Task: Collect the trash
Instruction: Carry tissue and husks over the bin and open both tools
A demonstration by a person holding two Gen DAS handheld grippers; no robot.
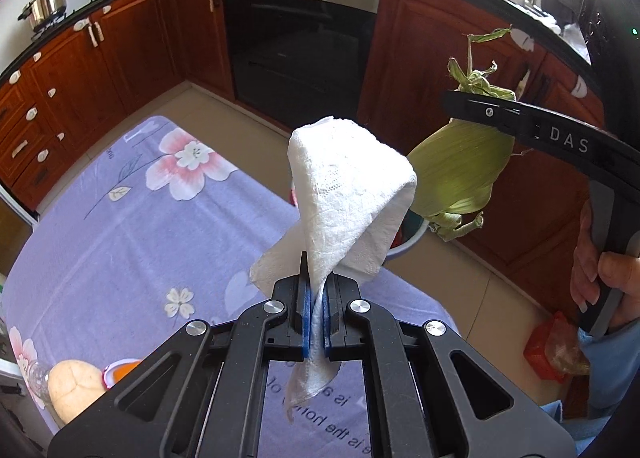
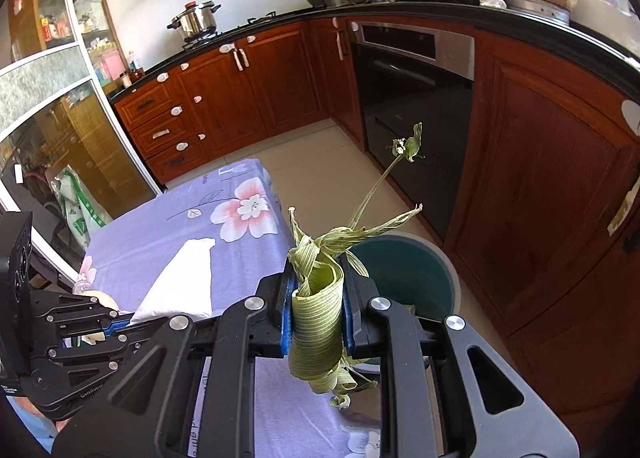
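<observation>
Left gripper (image 1: 315, 298) has its fingers clamped on the paper towel (image 1: 348, 186), right gripper (image 2: 318, 290) pinches the corn husk (image 2: 318, 298), both just past the bench (image 1: 120, 218) edge. Probably best to get each squarely over the bin (image 2: 416, 274) before letting go.

Both the left gripper (image 1: 315, 298) and the right gripper (image 2: 317, 298) are black linkages with round silver screws and blue finger pads (image 1: 306, 322), beside a light-blue sleeve (image 1: 612, 362).
</observation>
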